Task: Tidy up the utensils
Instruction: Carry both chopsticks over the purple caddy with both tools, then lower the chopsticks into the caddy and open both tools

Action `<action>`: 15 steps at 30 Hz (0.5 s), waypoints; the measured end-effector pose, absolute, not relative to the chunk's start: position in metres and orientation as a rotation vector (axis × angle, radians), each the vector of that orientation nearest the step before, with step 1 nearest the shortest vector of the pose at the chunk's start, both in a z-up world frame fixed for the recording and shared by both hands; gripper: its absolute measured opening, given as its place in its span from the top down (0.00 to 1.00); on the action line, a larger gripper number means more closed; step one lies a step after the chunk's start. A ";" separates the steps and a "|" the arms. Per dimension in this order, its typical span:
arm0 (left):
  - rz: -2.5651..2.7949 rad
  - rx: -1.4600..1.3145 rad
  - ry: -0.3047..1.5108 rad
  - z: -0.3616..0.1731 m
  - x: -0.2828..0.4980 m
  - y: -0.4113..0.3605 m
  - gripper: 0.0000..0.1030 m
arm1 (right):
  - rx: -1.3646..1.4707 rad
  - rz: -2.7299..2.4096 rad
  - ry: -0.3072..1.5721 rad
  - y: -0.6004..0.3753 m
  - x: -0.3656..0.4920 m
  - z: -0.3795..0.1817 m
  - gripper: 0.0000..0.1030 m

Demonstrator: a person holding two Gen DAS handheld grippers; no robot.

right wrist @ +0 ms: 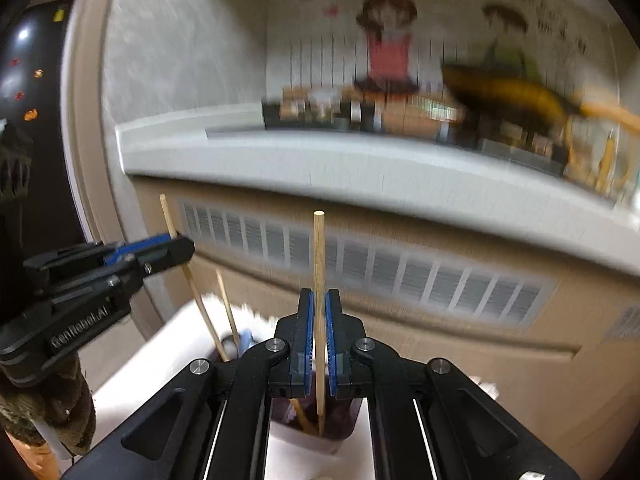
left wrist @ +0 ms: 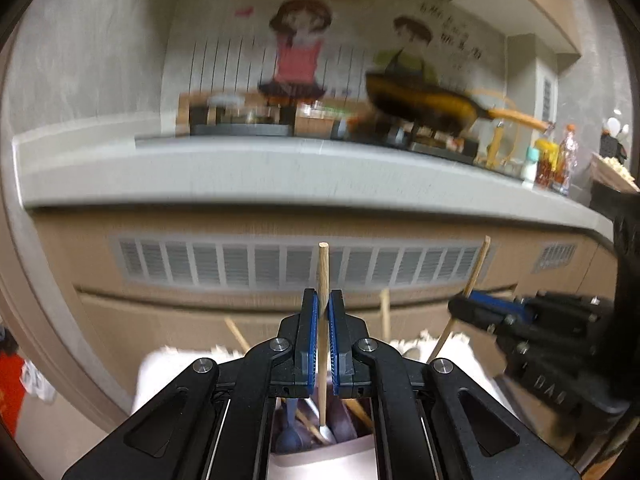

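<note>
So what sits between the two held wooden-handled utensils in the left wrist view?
One loose wooden stick stands between the left tool's wooden-handled spoon and the right tool's thin wooden stick.

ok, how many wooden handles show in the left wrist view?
4 wooden handles. One in the left fingers, one in the right fingers, two loose either side of the left fingers. More may be hidden.
</note>
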State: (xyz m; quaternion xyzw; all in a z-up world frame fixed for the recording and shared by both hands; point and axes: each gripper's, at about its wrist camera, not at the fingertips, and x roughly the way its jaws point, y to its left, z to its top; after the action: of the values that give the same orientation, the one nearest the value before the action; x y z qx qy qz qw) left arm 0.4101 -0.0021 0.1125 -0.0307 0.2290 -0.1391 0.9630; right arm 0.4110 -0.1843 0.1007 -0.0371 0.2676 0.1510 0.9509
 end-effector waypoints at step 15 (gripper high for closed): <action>-0.207 -0.078 0.684 0.008 0.432 -0.009 0.59 | -0.071 0.304 0.750 -0.180 0.420 0.000 0.49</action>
State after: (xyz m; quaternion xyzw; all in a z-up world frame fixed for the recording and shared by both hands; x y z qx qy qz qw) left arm 0.4316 -0.0088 0.0078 -0.0382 0.3346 -0.1015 0.9361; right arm 0.4197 -0.1802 0.0001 -0.0346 0.3646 0.1479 0.9187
